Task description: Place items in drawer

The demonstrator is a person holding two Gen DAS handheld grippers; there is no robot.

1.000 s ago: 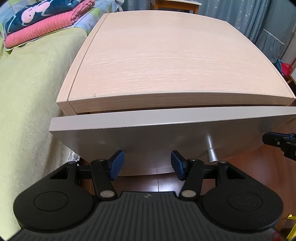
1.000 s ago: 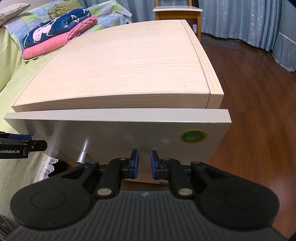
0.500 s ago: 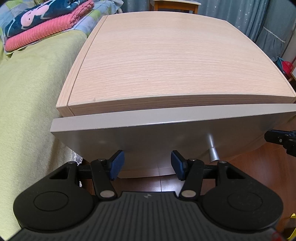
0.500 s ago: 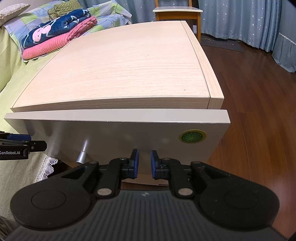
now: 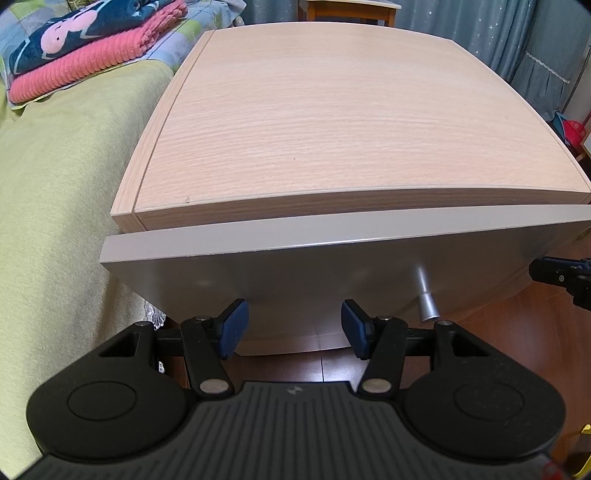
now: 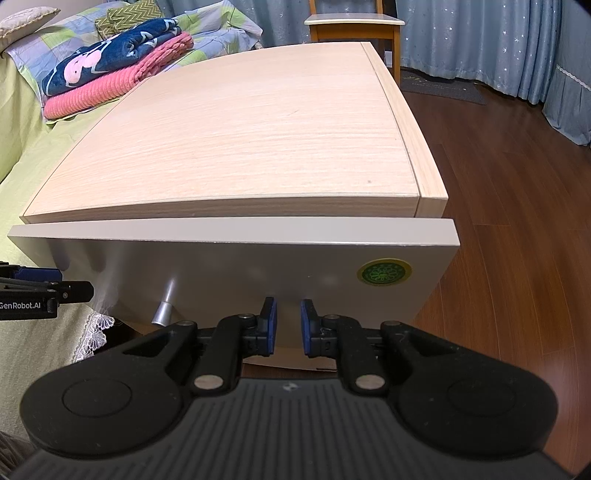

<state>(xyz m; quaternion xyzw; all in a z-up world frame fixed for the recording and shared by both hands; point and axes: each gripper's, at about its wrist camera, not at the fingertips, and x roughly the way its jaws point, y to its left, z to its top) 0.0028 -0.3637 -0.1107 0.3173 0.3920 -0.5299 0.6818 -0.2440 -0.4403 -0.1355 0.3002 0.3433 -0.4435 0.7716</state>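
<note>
A home bedroom: a bed [image 6: 22,155] with folded blankets [image 6: 110,74], a wooden nightstand [image 6: 258,129] beside it, blue star-patterned curtains [image 6: 480,40], a wooden chair [image 6: 354,26], and hardwood floor [image 6: 517,221].

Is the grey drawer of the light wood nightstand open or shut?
Nearly shut, as far as these views show: the grey drawer front sits just below the light wood nightstand top with no interior showing.
</note>
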